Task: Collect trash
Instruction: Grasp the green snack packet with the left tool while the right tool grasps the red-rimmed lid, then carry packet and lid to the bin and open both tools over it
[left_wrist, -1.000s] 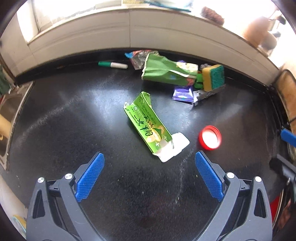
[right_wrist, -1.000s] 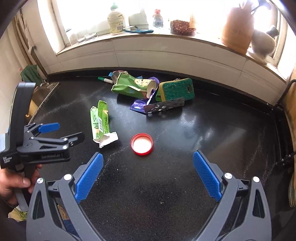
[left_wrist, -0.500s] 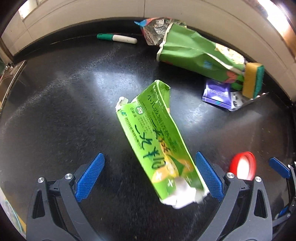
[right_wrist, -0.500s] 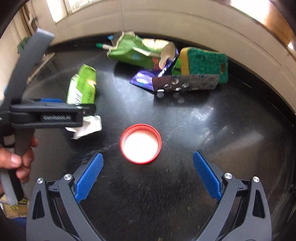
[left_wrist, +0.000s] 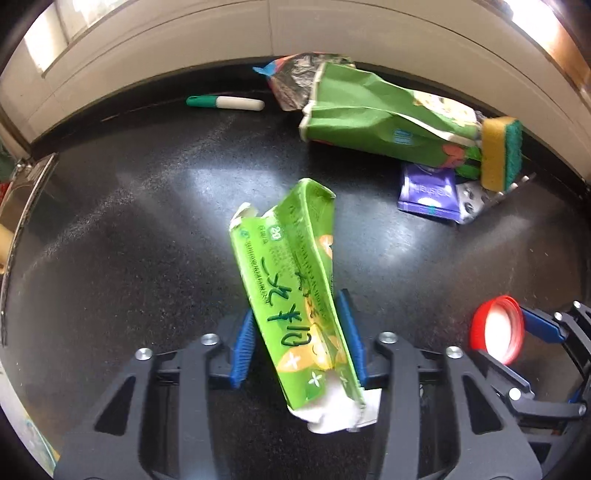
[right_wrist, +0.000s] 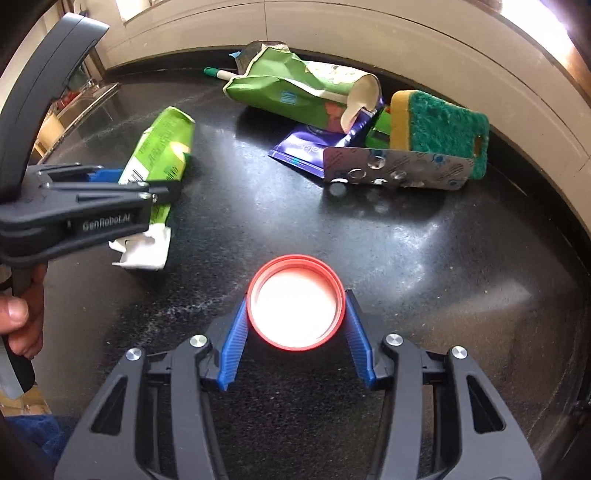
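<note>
Jaws have just been closing: left gripper (left_wrist: 299, 343) clamping green carton (left_wrist: 291, 280), right gripper (right_wrist: 295, 339) pinching red cap (right_wrist: 296, 307); I'm squeezing firmly, lifting straight.

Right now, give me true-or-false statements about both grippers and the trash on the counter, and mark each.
1. The left gripper is closed on the green carton. True.
2. The right gripper holds the sponge. False: its pads press the red lid.
3. The marker lies near the back wall, apart from both grippers. True.
4. The blister pack lies beside the carton. False: it lies by the sponge and the purple wrapper.
5. The lid's open side faces up. True.
</note>
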